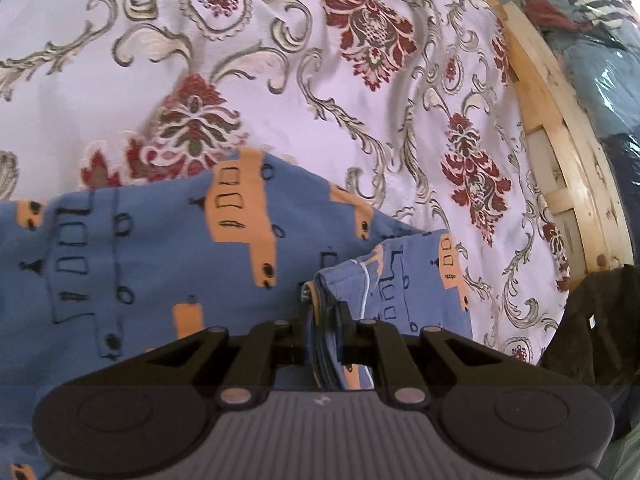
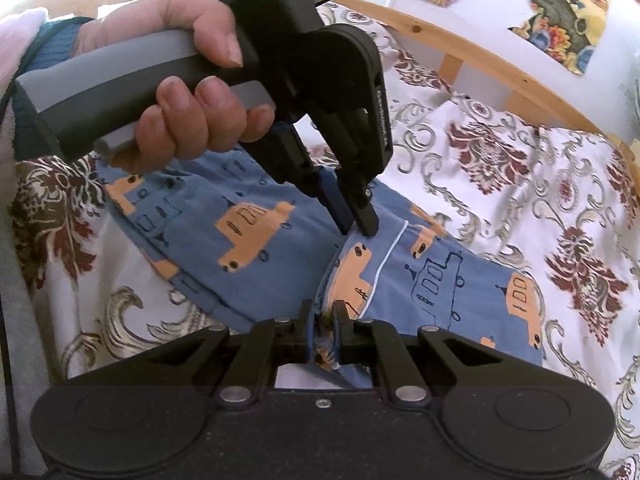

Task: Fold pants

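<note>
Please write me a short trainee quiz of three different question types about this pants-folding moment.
1. True or false: the left gripper grips a fold of the blue pants.
2. The pants lie on: A) a bare wooden table; B) a floral bedspread; C) a tiled floor.
3. What does the right gripper hold?

Key: 1 true; 2 B; 3 an edge of the same blue pants.

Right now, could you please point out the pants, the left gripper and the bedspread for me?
pants (image 2: 248, 236): right wrist view, flat blue leg with an orange print.
left gripper (image 2: 357, 227): right wrist view, between its fingertips, clamped on the pants' edge.
bedspread (image 1: 280, 40): left wrist view, bare floral cloth beyond the pants.
</note>
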`<state>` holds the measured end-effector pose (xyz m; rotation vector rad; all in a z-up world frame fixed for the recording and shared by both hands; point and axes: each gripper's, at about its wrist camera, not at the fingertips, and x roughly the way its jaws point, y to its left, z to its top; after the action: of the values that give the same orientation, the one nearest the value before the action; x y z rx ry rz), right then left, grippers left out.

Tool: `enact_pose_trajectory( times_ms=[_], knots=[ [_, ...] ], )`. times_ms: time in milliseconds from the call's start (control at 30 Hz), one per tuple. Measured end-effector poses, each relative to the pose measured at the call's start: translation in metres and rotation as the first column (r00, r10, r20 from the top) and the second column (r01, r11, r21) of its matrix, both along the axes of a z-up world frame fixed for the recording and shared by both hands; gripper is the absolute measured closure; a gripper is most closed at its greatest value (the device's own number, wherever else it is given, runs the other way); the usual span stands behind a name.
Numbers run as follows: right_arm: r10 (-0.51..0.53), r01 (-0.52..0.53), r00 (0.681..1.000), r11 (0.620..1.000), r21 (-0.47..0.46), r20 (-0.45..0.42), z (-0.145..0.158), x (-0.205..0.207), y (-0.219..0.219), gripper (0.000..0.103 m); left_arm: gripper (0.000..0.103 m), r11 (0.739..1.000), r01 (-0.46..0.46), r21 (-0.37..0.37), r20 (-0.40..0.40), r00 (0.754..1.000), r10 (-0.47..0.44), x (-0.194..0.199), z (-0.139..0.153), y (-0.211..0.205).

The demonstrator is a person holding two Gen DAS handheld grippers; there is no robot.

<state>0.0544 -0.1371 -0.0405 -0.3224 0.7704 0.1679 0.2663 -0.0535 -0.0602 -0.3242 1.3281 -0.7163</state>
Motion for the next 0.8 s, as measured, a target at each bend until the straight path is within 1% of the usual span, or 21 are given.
enact_pose_trajectory(
  times_ms=[133,267,333,367,433,467,500,533,567,600,633,667,700,733,800],
  knots=[
    [0.023,-0.023,1.000,1.000,0.011,-0.014,-0.003,0.005,0.008,0.095,0.091,0.999,0.009,0.040,0.016,1.000,-0.010,0.003,-0.001,0.006],
    [0.037,-0.037,0.999,0.999,0.006,-0.035,-0.010,0.010,0.014,0.094,0.091,0.999,0.011,0.051,0.003,1.000,-0.011,0.008,-0.009,0.009],
    [0.038,-0.037,0.998,0.999,0.027,-0.042,-0.013,0.012,0.013,0.090,0.089,0.998,0.016,0.053,0.001,1.000,-0.016,0.009,-0.013,0.010],
    [0.041,-0.039,0.998,0.998,0.052,-0.042,-0.014,0.012,0.011,0.085,0.089,0.998,0.016,0.054,0.001,1.000,-0.016,0.009,-0.014,0.011],
    [0.050,-0.046,0.998,0.994,0.099,-0.041,-0.013,0.010,0.006,0.076,0.081,0.998,0.009,0.057,0.000,1.000,-0.009,0.008,-0.012,0.015],
    [0.055,-0.050,0.998,0.992,0.116,-0.038,-0.010,0.008,0.003,0.066,0.078,0.998,-0.003,0.068,0.008,1.000,0.002,0.006,-0.008,0.019],
    [0.057,-0.053,0.998,0.990,0.131,-0.030,-0.006,0.005,-0.001,0.053,0.070,0.997,-0.013,0.078,0.022,1.000,0.012,0.004,-0.005,0.023],
    [0.056,-0.053,0.998,0.989,0.139,-0.015,-0.002,0.001,-0.006,0.047,0.058,0.996,-0.028,0.085,0.042,0.999,0.024,0.001,0.000,0.028],
    [0.046,-0.046,0.999,0.990,0.134,0.006,0.003,-0.003,-0.011,0.039,0.053,0.996,-0.043,0.083,0.059,0.998,0.038,-0.002,0.004,0.033],
    [0.026,-0.029,0.999,0.993,0.117,0.027,0.006,-0.008,-0.017,0.035,0.048,0.996,-0.061,0.071,0.076,0.996,0.055,-0.007,0.010,0.039],
    [0.001,-0.005,0.999,0.995,0.100,0.042,0.008,-0.011,-0.024,0.033,0.045,0.996,-0.072,0.057,0.086,0.994,0.067,-0.011,0.014,0.044],
    [-0.035,0.031,0.998,0.996,0.082,0.056,0.010,-0.015,-0.032,0.027,0.043,0.996,-0.082,0.037,0.095,0.992,0.078,-0.018,0.019,0.048],
    [-0.071,0.066,0.995,0.995,0.069,0.064,0.011,-0.016,-0.041,0.022,0.037,0.996,-0.090,0.020,0.102,0.991,0.087,-0.024,0.022,0.051],
    [-0.110,0.107,0.991,0.993,0.053,0.070,0.010,-0.016,-0.050,0.022,0.031,0.995,-0.097,0.006,0.108,0.990,0.096,-0.031,0.024,0.052],
    [-0.189,0.189,0.979,0.982,0.014,0.073,0.008,-0.015,-0.067,0.022,0.031,0.995,-0.104,0.009,0.121,0.987,0.102,-0.049,0.025,0.050]
  ],
)
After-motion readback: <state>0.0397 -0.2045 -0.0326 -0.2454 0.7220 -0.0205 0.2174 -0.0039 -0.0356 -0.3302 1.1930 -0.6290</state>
